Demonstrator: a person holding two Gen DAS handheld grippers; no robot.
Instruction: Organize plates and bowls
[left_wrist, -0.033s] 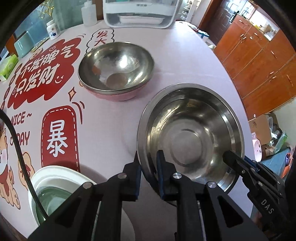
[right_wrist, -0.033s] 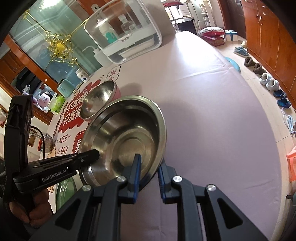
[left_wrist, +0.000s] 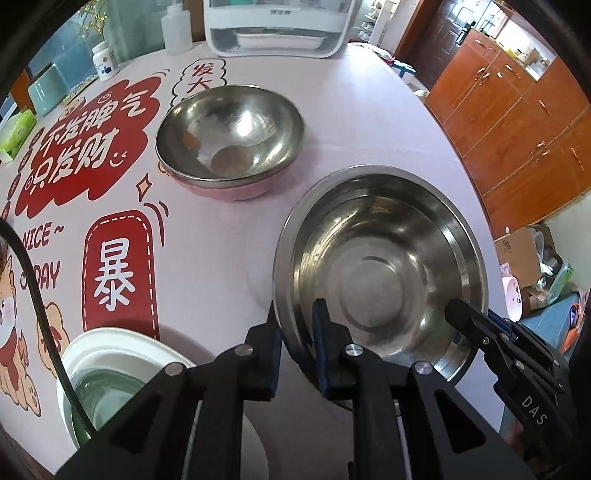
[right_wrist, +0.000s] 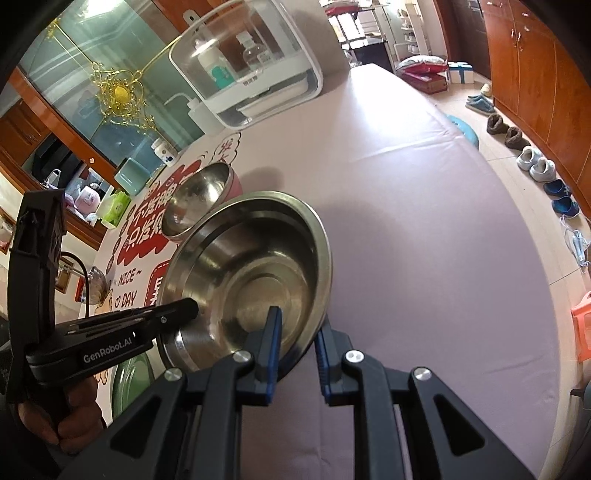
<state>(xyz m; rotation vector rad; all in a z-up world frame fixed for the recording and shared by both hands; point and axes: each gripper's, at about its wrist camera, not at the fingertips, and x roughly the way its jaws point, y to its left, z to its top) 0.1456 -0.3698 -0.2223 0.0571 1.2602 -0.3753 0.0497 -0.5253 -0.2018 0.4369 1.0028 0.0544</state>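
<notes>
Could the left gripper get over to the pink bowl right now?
Probably not yet: the left gripper straddles the rim of the large steel bowl, as does the right gripper. Beyond that, the tablecloth toward the pink bowl looks unobstructed.

You get bright daylight; glare streaks the steel bowl (left_wrist: 380, 266) between your fingers, and fisheye edges bend darkly.

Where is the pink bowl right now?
In the left wrist view, the pink bowl sits upper centre on the table, a steel bowl nested inside, beyond the large steel bowl.
</notes>
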